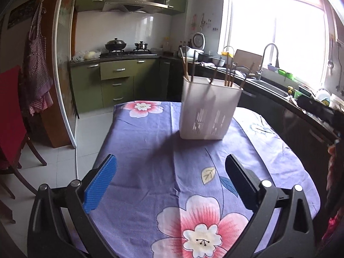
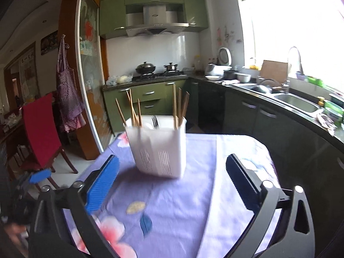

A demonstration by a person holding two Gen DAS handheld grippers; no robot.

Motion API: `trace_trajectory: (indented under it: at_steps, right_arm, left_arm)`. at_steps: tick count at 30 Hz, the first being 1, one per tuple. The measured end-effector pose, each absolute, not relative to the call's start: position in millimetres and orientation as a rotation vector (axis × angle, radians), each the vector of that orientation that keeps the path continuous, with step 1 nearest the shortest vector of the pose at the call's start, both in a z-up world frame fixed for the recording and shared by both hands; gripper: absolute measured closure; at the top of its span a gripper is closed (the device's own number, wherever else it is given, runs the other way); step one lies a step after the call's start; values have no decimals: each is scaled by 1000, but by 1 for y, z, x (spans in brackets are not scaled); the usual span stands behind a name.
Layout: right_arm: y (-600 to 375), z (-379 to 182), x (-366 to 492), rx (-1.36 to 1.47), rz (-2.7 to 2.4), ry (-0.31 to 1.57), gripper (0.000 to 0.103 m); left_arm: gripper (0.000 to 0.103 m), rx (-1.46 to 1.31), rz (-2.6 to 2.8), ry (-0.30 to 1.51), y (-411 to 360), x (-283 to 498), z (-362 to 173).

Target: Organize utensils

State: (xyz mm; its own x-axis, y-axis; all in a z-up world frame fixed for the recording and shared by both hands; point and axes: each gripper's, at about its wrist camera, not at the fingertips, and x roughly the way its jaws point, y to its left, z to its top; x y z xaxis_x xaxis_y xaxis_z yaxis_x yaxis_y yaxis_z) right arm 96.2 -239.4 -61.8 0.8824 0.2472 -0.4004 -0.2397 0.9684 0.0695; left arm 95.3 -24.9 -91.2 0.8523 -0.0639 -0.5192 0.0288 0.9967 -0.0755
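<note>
A white slotted utensil holder [image 1: 209, 109] stands upright on the purple flowered tablecloth [image 1: 150, 150]. Several wooden chopsticks [image 1: 186, 68] stick up out of it. In the right wrist view the holder [image 2: 160, 148] holds chopsticks [image 2: 134, 114] and a metal fork [image 2: 154, 121]. My left gripper [image 1: 171, 165] is open and empty, short of the holder. My right gripper [image 2: 172, 165] is open and empty, its fingertips near the holder's base. The left gripper's blue pad [image 2: 39, 176] shows at the left edge of the right wrist view.
A red chair [image 2: 40, 129] stands left of the table. A dark counter with a sink [image 2: 294, 103], tap and dishes runs along the right. Green cabinets and a stove [image 1: 126, 52] are at the back. The table edge [image 1: 101, 150] drops to a tiled floor.
</note>
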Motion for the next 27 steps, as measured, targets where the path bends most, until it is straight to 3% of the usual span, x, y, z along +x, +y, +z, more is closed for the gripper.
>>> trace_trajectory:
  at_steps: [13, 27]
  right_arm:
    - [-260, -75, -5, 21, 182, 363, 5]
    - [-257, -49, -32, 6, 159, 335, 5]
  left_arm:
    - [7, -52, -16, 458, -27, 34, -58]
    - [7, -36, 2, 469, -24, 9, -61]
